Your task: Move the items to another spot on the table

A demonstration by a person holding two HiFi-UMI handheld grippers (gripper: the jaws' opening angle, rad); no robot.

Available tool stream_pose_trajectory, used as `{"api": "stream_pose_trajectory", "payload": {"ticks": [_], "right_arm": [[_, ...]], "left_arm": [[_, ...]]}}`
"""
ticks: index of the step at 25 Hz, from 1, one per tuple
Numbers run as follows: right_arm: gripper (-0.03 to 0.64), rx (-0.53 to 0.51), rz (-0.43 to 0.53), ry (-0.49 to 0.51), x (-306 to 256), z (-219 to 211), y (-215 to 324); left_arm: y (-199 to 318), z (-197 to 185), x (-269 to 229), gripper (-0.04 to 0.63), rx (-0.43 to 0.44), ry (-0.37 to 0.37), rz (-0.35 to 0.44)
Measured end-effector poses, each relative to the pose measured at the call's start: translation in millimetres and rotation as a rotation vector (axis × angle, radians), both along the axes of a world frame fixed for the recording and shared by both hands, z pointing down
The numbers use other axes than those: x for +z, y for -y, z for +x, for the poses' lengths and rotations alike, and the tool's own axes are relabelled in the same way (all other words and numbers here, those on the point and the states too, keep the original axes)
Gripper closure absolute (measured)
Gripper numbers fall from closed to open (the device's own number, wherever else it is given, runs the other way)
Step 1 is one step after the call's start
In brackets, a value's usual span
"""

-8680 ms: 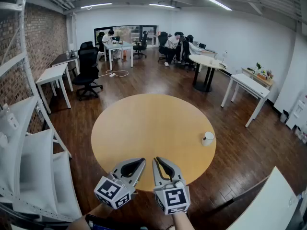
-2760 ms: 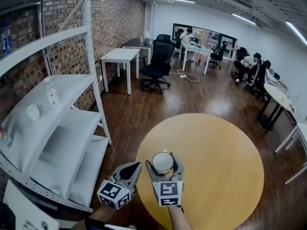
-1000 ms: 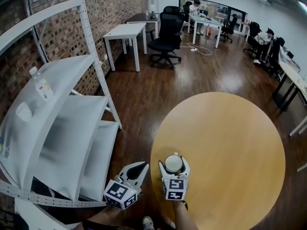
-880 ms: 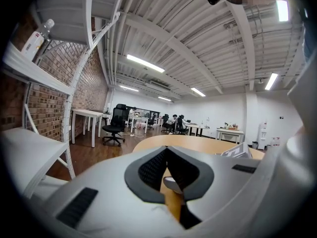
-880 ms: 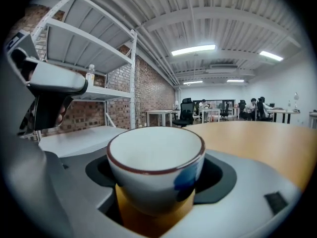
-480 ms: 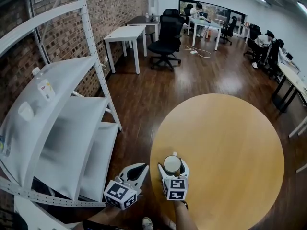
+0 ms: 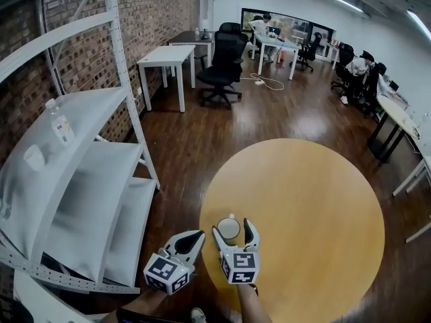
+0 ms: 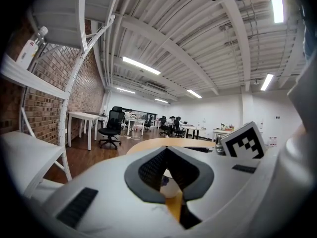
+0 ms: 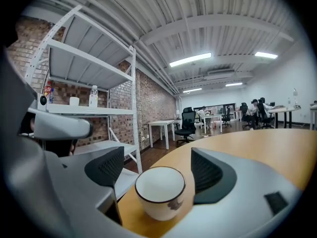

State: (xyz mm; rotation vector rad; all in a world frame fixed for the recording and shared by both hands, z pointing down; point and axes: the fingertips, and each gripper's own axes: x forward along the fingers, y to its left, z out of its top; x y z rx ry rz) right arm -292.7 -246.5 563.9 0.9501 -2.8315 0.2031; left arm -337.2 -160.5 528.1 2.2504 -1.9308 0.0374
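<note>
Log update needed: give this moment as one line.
right gripper: open, jaws either side of cup | cup: upright on table, near edge | left gripper: shut, empty

Left gripper (image 7: 192,238), right gripper (image 7: 233,229): pale grey shells, black ribbed pads (image 9: 208,171), black-and-white marker cubes (image 7: 240,260). Sleeve (image 7: 138,316) possibly dark; barely in frame.

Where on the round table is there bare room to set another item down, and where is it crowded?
Nearly the whole table is bare: from the cup across the middle to the far and right rims. The only crowded patch is the near-left rim, where the cup stands between the right gripper's open jaws, the shut left gripper beside it.
</note>
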Motion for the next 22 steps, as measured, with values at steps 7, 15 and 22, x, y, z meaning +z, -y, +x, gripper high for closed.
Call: {"api": "stream_pose_trajectory", "payload": {"ticks": [7, 15, 22], "right_arm": [[0.206, -0.036, 0.056, 0.054, -65.8, 19.8, -23.1], [0.29, -0.043, 0.14, 0.079, -143.1, 74.6, -54.7], [0.449, 0.065, 0.203, 0.135, -184.2, 155.1, -65.2]], "left_arm": [[-2.5, 26.7, -30.5, 0.589, 0.026, -0.009, 0.056], [-7.2, 67.1, -74.4, 0.591, 0.065, -0.029, 0.111], [-9.5, 143.4, -117.4, 0.589, 0.166, -0.006, 0.187]]}}
